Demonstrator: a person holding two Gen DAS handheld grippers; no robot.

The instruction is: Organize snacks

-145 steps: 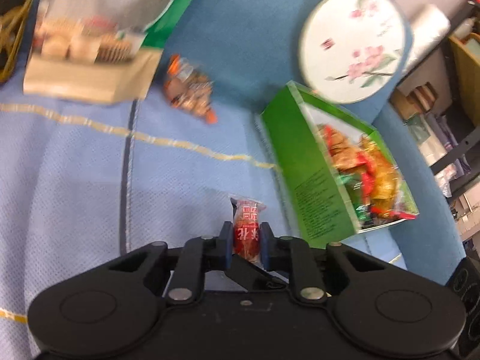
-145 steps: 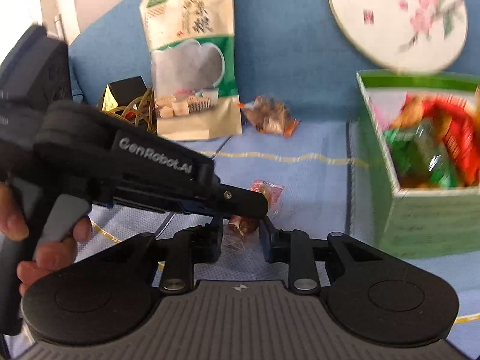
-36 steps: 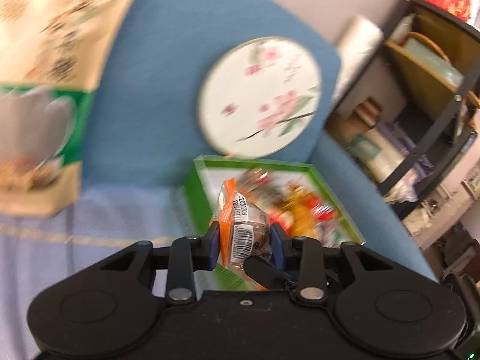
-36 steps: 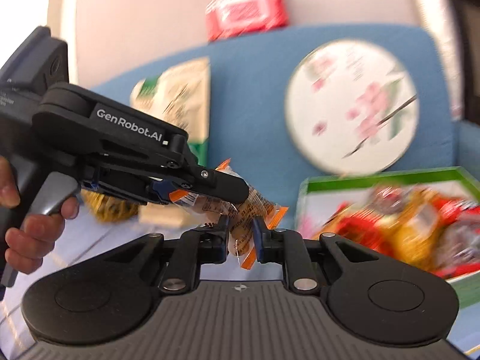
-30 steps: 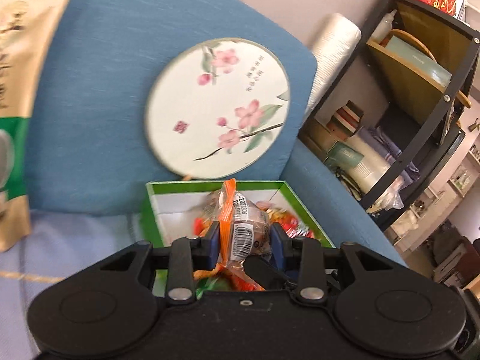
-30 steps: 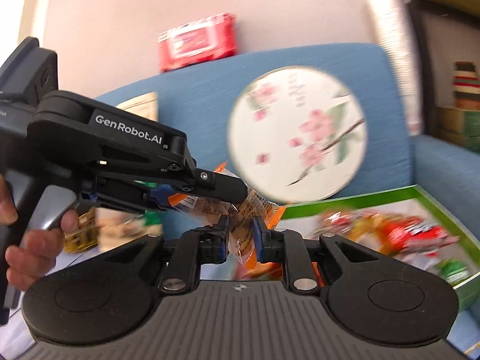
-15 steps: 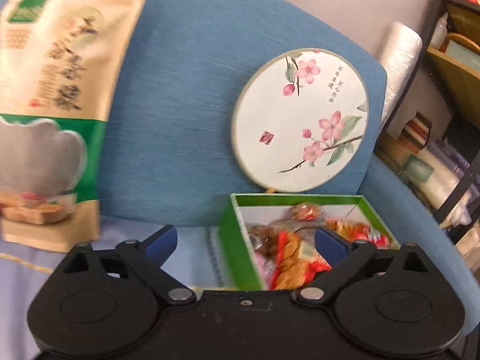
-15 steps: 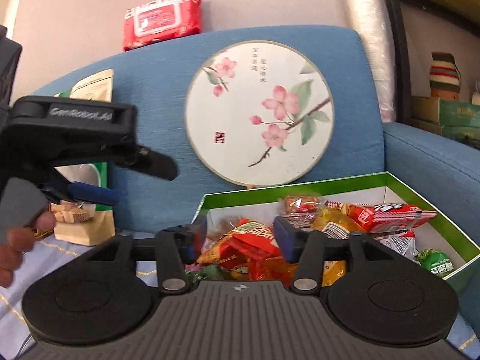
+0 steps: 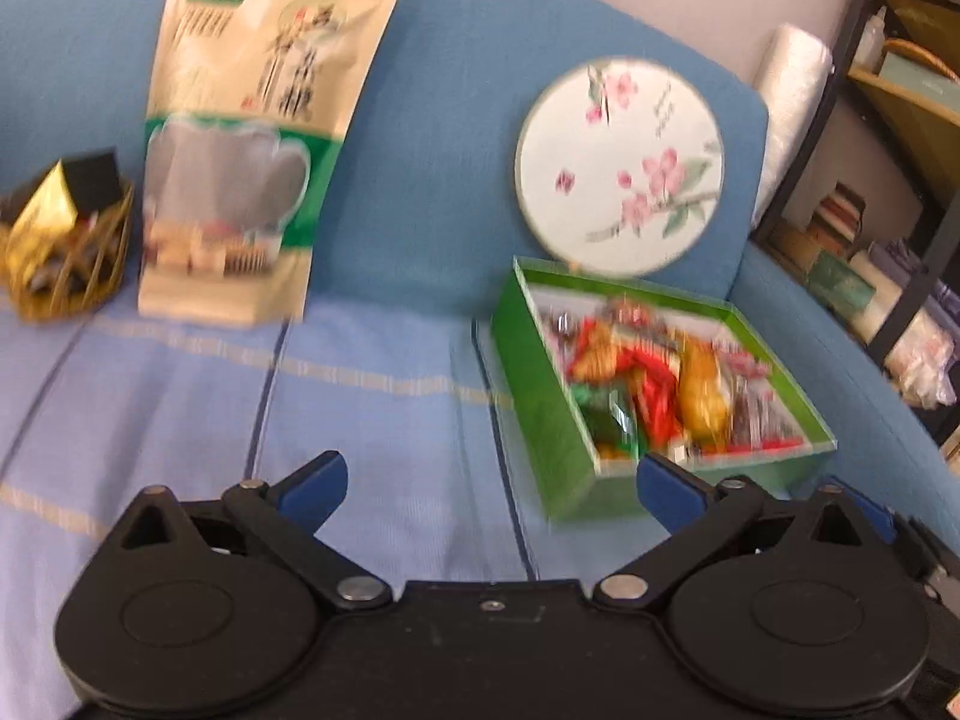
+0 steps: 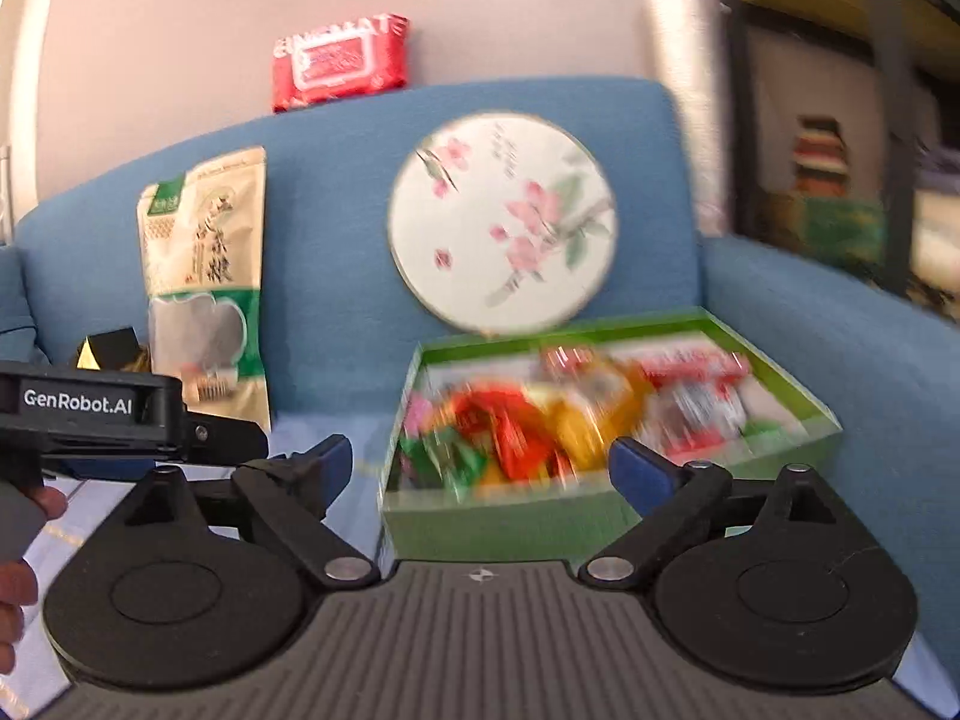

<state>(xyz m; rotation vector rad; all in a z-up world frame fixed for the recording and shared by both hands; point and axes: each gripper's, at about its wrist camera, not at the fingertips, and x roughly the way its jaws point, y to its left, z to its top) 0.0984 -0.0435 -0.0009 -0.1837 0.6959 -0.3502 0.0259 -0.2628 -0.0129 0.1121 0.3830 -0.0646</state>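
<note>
- Left gripper (image 9: 489,483) stands wide, nothing between its jaws.
- Right gripper (image 10: 480,468) is opening wide, empty too.
- Wrapped snacks (image 10: 570,414) fill the green box (image 10: 510,519).

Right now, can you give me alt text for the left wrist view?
The left tool is open and empty above a striped blue sofa seat. A green box of wrapped snacks sits right, and a tall snack pouch leans on the backrest.
</note>
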